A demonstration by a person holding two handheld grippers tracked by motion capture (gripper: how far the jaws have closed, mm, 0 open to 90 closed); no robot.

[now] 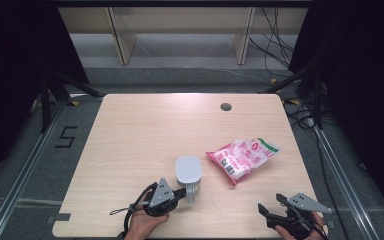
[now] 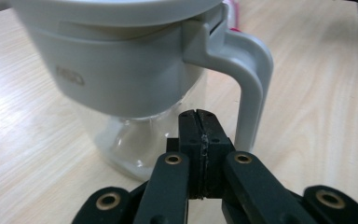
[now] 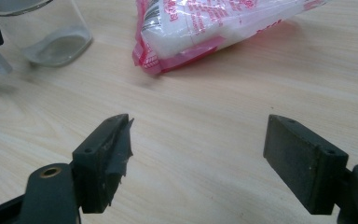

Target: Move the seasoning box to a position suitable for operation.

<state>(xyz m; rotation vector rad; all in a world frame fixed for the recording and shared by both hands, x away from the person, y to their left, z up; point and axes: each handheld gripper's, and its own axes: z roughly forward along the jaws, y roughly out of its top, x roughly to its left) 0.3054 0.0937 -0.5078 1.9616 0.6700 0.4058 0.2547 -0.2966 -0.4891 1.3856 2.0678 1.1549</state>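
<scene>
A clear jug (image 1: 188,172) with a grey lid and a grey handle (image 1: 190,193) stands on the table's front middle. My left gripper (image 1: 182,192) is shut with nothing between its jaws. In the left gripper view its tips (image 2: 199,115) sit close to the jug's glass body (image 2: 135,140), just left of the handle (image 2: 251,93); I cannot tell whether they touch. A pink and white bag (image 1: 242,157) lies to the jug's right. My right gripper (image 1: 271,203) rests near the front right edge, open (image 3: 198,140) and empty, facing the bag (image 3: 214,28) and the jug's base (image 3: 56,42).
A dark round grommet (image 1: 225,106) sits near the wooden table's (image 1: 145,125) far edge. Behind the table stand pale shelf legs, and cables trail on the floor at right. Bare tabletop stretches across the left and far half.
</scene>
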